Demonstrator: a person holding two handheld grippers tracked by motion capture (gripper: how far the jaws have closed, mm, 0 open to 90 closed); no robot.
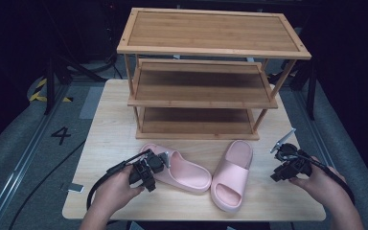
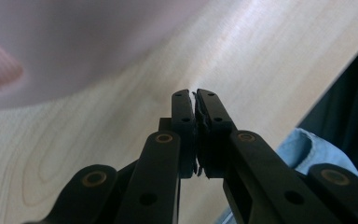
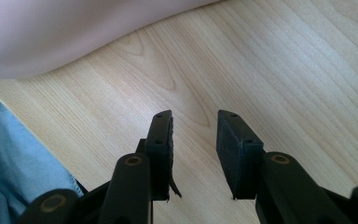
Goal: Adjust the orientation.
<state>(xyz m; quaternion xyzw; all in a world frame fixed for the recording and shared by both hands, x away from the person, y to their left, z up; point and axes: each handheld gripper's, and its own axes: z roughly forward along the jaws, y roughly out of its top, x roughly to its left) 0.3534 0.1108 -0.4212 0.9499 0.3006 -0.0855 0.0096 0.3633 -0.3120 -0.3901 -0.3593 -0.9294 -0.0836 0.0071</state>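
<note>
Two hand-held grippers were at work over the counter [image 1: 100, 139]. Our left hand-held gripper [image 2: 194, 95] had its jaws pressed together with nothing between them, and it sat just beside the left pink slipper [image 1: 179, 168] at that slipper's near-left edge. Our right hand-held gripper [image 3: 193, 122] stood partly open and empty, well to the right of the right pink slipper [image 1: 232, 173], with bare wood between its pads.

We judged the step to be taking up a slipper for the wooden shoe rack [image 1: 206, 76] behind the pair. To do it well, we would reopen the left jaws, set one pad inside the strap or over the sole's rim, then close firmly, since soft foam could flex and slip from a shallow pinch.

The high view gave us both slippers lying side by side, toes angled toward each other, and the rack's three vacant shelves. The left gripper view instead revealed the pads meeting, and a blurred pink mass close above them; the right gripper view confirmed the gap between its pads.
</note>
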